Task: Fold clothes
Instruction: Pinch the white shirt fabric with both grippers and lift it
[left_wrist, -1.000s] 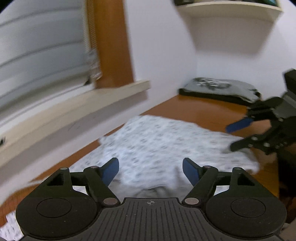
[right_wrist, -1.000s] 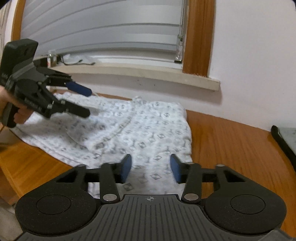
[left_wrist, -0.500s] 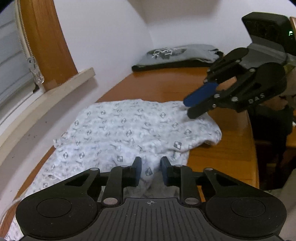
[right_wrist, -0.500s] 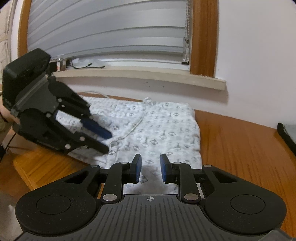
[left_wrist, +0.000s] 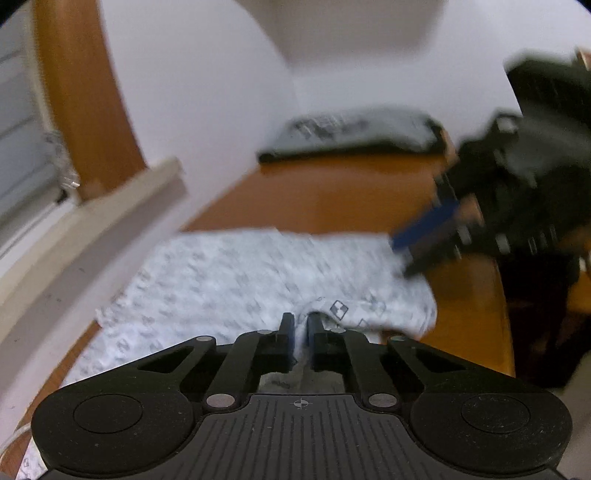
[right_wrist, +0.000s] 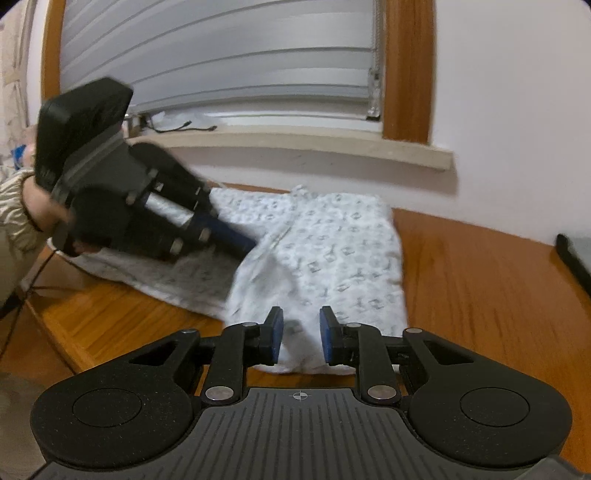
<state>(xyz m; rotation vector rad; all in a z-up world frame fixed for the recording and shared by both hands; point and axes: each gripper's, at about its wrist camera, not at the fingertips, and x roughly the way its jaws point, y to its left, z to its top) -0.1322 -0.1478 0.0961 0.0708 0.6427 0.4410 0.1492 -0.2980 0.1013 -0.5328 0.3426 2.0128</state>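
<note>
A white garment (left_wrist: 240, 280) with a grey print lies spread on the wooden table (left_wrist: 332, 192), below the window. My left gripper (left_wrist: 301, 326) is closing, and its jaws pinch a raised ridge of the cloth at the near edge. In the right wrist view it (right_wrist: 247, 245) reaches in from the left, fingers together on a fold of the garment (right_wrist: 332, 243). My right gripper (right_wrist: 301, 332) is also closing over the garment's near corner; cloth lies between its blue pads, which still stand apart. In the left wrist view it (left_wrist: 402, 254) is blurred at the garment's right edge.
A folded grey and dark stack of clothes (left_wrist: 354, 133) sits at the far end of the table (right_wrist: 480, 277) against the wall. A pale window sill (right_wrist: 295, 144) runs behind the garment. A person's hand (right_wrist: 37, 206) holds the left gripper. The table's front edge (right_wrist: 55, 325) is near.
The left jaws went from wide apart to pinched on a ridge of the cloth while that gripper moved in over the garment. The right jaws narrowed over the near corner.
</note>
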